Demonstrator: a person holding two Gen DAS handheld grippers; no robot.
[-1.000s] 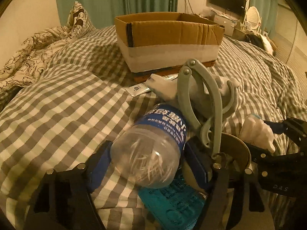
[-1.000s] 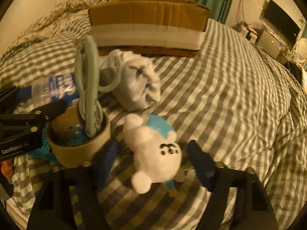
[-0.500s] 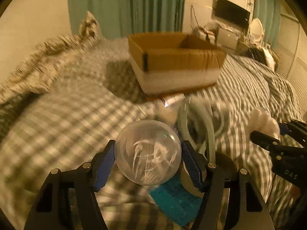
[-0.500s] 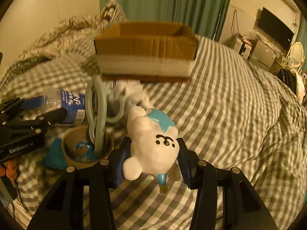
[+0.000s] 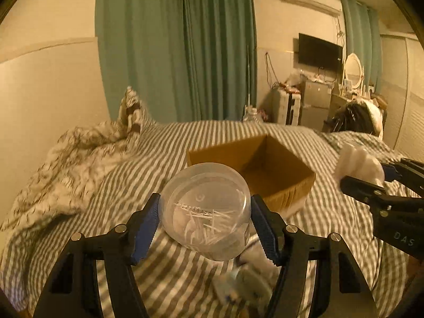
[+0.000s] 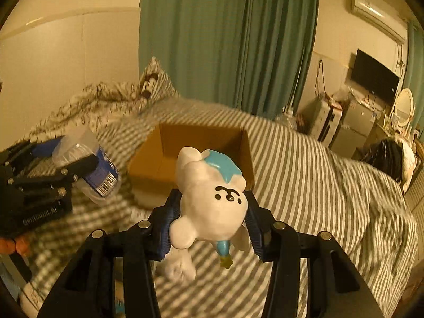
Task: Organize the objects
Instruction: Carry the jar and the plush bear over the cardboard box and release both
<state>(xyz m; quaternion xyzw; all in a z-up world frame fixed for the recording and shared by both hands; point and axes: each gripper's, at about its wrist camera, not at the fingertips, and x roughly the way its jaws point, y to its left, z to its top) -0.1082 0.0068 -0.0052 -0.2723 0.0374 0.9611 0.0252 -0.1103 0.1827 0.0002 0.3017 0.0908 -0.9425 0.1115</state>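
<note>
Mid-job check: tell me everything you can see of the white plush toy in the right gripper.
The plush toy is a small soft-looking white bear-like figure with a light blue star-shaped patch on its head, black stitched face marks, rounded ears and a blue tail-like piece tipped yellow. It hangs tilted, lifted above the checked bedspread, clamped at its sides by the right gripper, in front of the open cardboard box. Nothing else touches it.

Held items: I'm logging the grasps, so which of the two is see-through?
The plastic bottle in the left tool: its clear base shows thin white sticks inside. The right tool holds an opaque white plush toy.
</note>
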